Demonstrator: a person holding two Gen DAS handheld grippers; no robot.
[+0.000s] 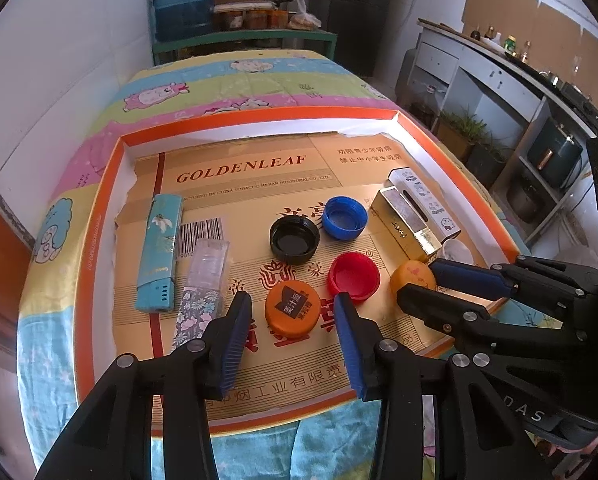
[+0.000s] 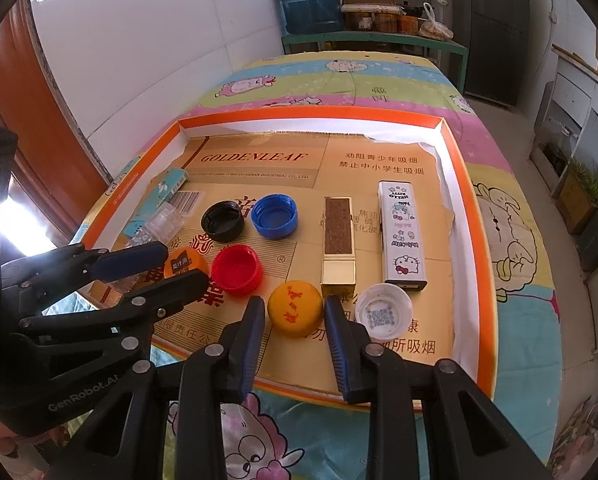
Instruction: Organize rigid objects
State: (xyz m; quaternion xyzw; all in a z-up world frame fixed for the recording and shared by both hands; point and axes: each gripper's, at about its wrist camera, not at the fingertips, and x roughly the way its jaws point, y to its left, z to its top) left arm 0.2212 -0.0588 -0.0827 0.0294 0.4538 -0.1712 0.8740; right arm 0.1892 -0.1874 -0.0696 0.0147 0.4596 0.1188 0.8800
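A shallow orange-rimmed box (image 1: pixel 259 118) lined with gold cardboard holds the objects. My left gripper (image 1: pixel 293 304) stands open around an orange cap with a dark label (image 1: pixel 293 312), with gaps on both sides. My right gripper (image 2: pixel 294 303) is shut on a second orange cap with red marks (image 2: pixel 295 312), which rests on the cardboard. Black (image 1: pixel 294 240), blue (image 1: pixel 345 217) and red (image 1: pixel 353 276) caps lie open side up behind them. A white cap (image 2: pixel 383 312) sits right of the right gripper.
A gold box (image 2: pixel 338 248) and a white cartoon tin (image 2: pixel 401 232) lie side by side at the right. A teal box (image 1: pixel 159 252) and a clear-topped floral tube (image 1: pixel 203 284) lie at the left. The box sits on a patterned quilt (image 2: pixel 339 76).
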